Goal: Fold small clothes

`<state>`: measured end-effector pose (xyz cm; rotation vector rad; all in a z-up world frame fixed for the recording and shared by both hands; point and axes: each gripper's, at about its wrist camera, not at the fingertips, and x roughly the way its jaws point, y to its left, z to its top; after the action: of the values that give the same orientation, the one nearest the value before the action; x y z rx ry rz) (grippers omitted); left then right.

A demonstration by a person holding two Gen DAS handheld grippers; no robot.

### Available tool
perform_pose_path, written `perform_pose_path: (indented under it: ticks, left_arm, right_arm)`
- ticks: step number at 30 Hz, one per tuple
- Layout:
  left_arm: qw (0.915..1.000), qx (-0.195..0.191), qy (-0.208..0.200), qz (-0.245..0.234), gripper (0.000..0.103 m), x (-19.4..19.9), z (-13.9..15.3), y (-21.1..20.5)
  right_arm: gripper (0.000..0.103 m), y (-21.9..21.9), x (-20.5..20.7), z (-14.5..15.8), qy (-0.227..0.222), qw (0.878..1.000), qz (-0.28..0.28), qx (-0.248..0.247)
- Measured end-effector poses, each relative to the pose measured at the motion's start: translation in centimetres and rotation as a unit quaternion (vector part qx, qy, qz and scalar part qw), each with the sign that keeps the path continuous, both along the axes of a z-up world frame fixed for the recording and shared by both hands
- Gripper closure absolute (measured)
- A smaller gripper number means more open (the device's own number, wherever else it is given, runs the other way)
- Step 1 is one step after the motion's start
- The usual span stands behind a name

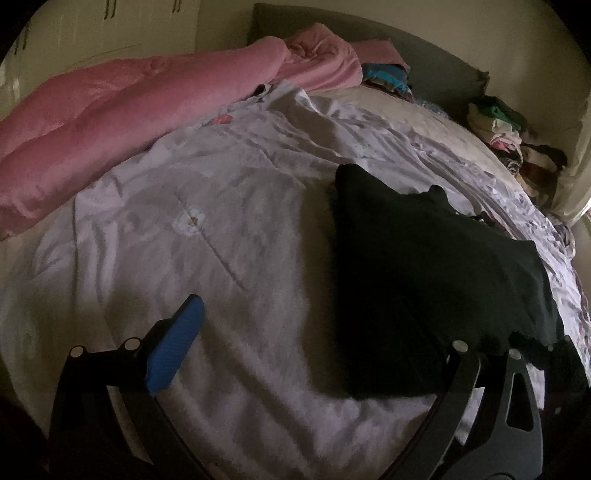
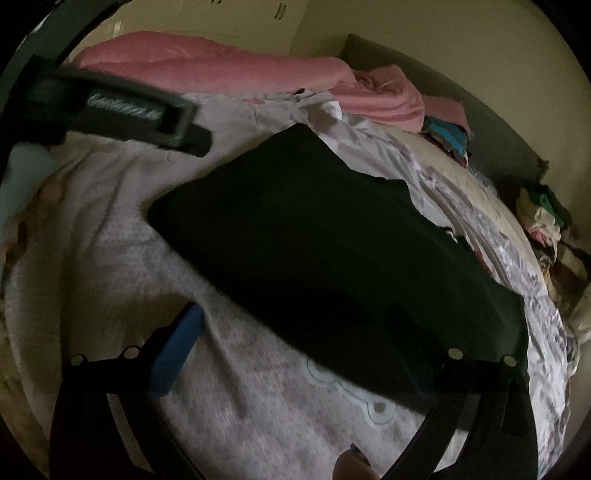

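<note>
A black garment (image 1: 424, 280) lies folded flat on the white floral bed cover (image 1: 221, 229). In the left wrist view my left gripper (image 1: 314, 343) is open; its blue left pad (image 1: 175, 347) hangs over bare cover and its right finger is hidden against the garment's near edge. In the right wrist view the garment (image 2: 325, 243) fills the middle. My right gripper (image 2: 314, 354) is open over its near edge, blue left pad (image 2: 177, 354) above the cover, right finger lost in the dark cloth. The left gripper's body (image 2: 122, 110) shows at upper left.
A pink duvet (image 1: 122, 114) is bunched along the far left of the bed. Stacks of folded clothes (image 1: 498, 125) sit at the far right by the grey headboard (image 1: 424, 55). More coloured clothes (image 1: 384, 77) lie by the pillow. A wardrobe (image 1: 110, 26) stands behind.
</note>
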<state>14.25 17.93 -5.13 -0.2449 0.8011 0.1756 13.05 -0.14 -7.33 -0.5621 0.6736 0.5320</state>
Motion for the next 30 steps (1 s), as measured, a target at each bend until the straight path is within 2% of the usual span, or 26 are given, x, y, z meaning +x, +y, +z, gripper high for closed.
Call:
perform_pose_path:
  ticks: [8,15,23,24,26,27,29,30]
  left_arm:
    - [0.9997,0.023,0.000,0.002,0.009,3.8,1.2,0.4]
    - [0.9991,0.037,0.017,0.006,0.009,6.5,0.8,1.1]
    - [0.9990,0.026,0.037,-0.001,0.009,7.9,-0.6,1.3]
    - [0.9989,0.026,0.038,-0.002,0.009,8.1,-0.7,1.2]
    - [0.9987,0.028,0.041,-0.006,0.009,8.5,-0.7,0.9]
    - [0.9986,0.030,0.042,-0.010,0.009,8.7,-0.7,0.7]
    - [0.9985,0.027,0.044,-0.020,0.009,9.1,-0.6,0.3]
    - [0.9985,0.022,0.042,-0.027,0.009,9.3,-0.5,0.0]
  right_arm:
    - [0.004,1.4,1.5,-0.8,-0.003,1.000,0.007,-0.017]
    - [0.004,3.5,3.1,-1.4,-0.014,0.999,0.009,-0.036]
    - [0.007,5.4,4.6,-1.6,-0.038,0.998,0.005,-0.040]
    - [0.009,5.4,4.6,-1.6,-0.044,0.998,0.004,-0.039]
    - [0.036,5.4,4.5,-1.3,-0.051,0.998,0.009,-0.034]
    - [0.040,5.3,4.3,-1.0,-0.057,0.998,0.011,-0.029]
    - [0.066,4.9,3.6,-0.4,-0.070,0.997,0.020,-0.013]
    - [0.069,4.7,3.3,-0.1,-0.076,0.997,0.019,-0.007]
